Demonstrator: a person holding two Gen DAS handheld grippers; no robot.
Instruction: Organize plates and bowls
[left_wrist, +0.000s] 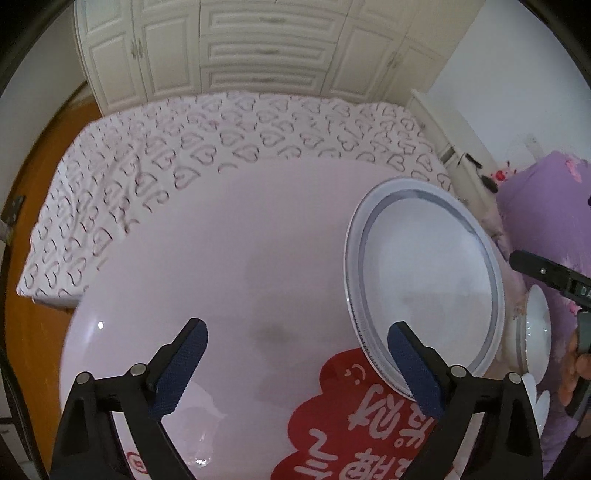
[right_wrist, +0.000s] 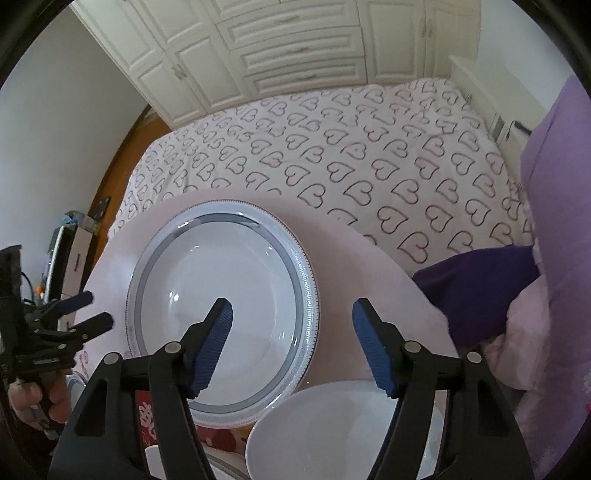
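Observation:
A large white plate with a grey ring lies on the round pink table; it also shows in the left wrist view at the right. A white bowl sits near the table's front edge, below my right gripper, which is open and empty above the plate's right rim. My left gripper is open and empty over the table's middle, its right finger over the plate's near rim. The left gripper also shows in the right wrist view. A small white bowl stands right of the plate.
A bed with a heart-patterned sheet lies behind the table. White wardrobes stand at the back. Purple bedding and a dark purple cloth lie at the right. A red sticker marks the table.

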